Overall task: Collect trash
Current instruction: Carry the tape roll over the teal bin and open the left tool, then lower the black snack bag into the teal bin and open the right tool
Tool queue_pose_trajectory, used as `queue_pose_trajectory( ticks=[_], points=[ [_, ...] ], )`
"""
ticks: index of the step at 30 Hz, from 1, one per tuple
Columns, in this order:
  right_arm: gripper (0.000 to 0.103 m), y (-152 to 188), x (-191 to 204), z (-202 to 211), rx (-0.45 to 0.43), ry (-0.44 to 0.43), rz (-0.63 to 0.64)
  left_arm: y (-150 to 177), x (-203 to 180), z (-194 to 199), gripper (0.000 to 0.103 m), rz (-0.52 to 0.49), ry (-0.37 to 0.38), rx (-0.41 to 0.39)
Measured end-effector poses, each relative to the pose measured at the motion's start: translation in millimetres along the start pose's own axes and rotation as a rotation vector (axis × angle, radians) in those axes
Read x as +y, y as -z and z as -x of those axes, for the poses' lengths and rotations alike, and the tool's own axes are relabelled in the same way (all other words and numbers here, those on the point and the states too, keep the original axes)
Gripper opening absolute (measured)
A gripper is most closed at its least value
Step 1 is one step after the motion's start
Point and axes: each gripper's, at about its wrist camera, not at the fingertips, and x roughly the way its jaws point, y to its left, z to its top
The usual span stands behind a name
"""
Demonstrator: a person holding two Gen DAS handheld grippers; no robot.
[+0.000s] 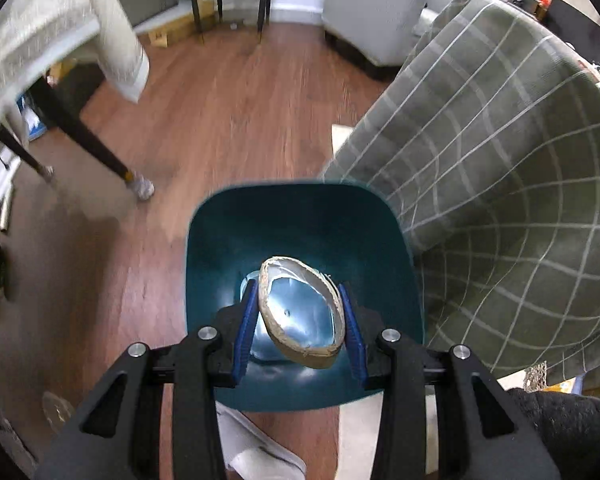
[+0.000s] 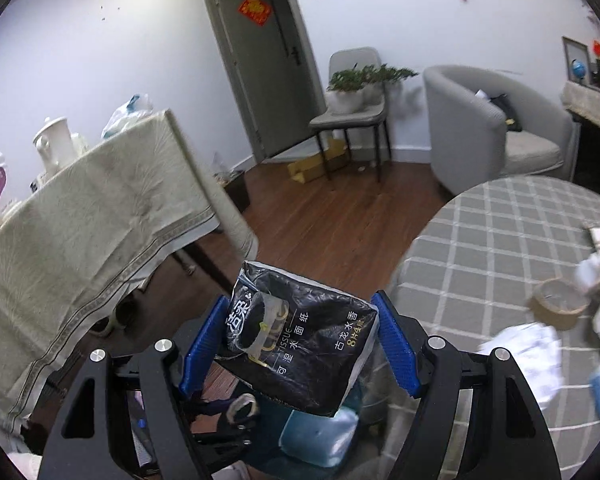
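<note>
**Asker:** What does the left wrist view show?

**Describer:** The left gripper (image 1: 300,316) points steeply down over a teal bin (image 1: 220,260) that stands on a brown wood floor (image 1: 228,112). Its blue fingers (image 1: 246,328) are clamped on a squashed cardboard tape ring (image 1: 302,312), pressed into an oval. The ring hangs above the bin's open mouth, toward its near edge. Pale items lie at the bin's bottom, too blurred to identify. A round table under a grey checked cloth (image 1: 500,180) drapes close beside the bin's right rim.

**Asker:** And the right wrist view?

**Describer:** The right gripper (image 2: 300,340) holds a black tissue packet (image 2: 300,336) printed with white lettering. The jaws stand wide, one blue finger (image 2: 204,340) against each side of the packet, gripping it. The packet is in the air, off the left edge of the checked table.

**Asker:** Is other rubbish visible?

**Describer:** Yes. Near the right edge of the checked table sit a second cardboard ring (image 2: 558,306) and crumpled white paper (image 2: 528,352); further items beyond are blurred. At the left stands another table with a beige cloth (image 2: 80,232), carrying a white jug (image 2: 54,146) near its far edge. A grey armchair (image 2: 488,128) and a chair bearing a potted plant (image 2: 356,84) stand against the far wall.
</note>
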Motion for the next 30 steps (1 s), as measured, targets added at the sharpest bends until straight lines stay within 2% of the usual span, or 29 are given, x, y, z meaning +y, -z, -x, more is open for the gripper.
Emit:
queue_pose_trajectory(
  ticks=[6, 9, 11, 13, 18, 25, 30],
  points=[
    [0.074, 13.8, 13.0, -36.7, 0.097, -0.047, -0.005, 16.5, 13.2, -26.9, 0.042, 0.040, 0.030, 0.099],
    [0.074, 20.7, 19.5, -48.0, 0.131, -0.059, 0.002, 21.5, 19.2, -33.1, 0.043, 0.063, 0.028, 0.116],
    [0.074, 24.0, 22.5, -53.7, 0.145, -0.062, 0.006, 22.7, 20.5, -31.1, 0.044, 0.052, 0.011, 0.104],
    [0.074, 27.7, 25.2, -61.3, 0.163, -0.060, 0.012, 22.0, 23.5, -24.5, 0.059, 0.055, 0.013, 0.081],
    [0.074, 34.7, 25.3, -75.1, 0.192, -0.051, 0.014, 15.2, 31.7, -8.3, 0.073, 0.080, 0.032, 0.025],
    [0.074, 49.8, 21.8, -99.1, 0.240, -0.030, 0.003, 9.0, 50.8, 21.7, 0.077, 0.125, 0.025, -0.044],
    [0.074, 62.1, 22.9, -120.1, 0.288, -0.009, -0.006, 5.1, 62.4, 49.8, 0.077, 0.126, -0.033, -0.121]
  ],
)
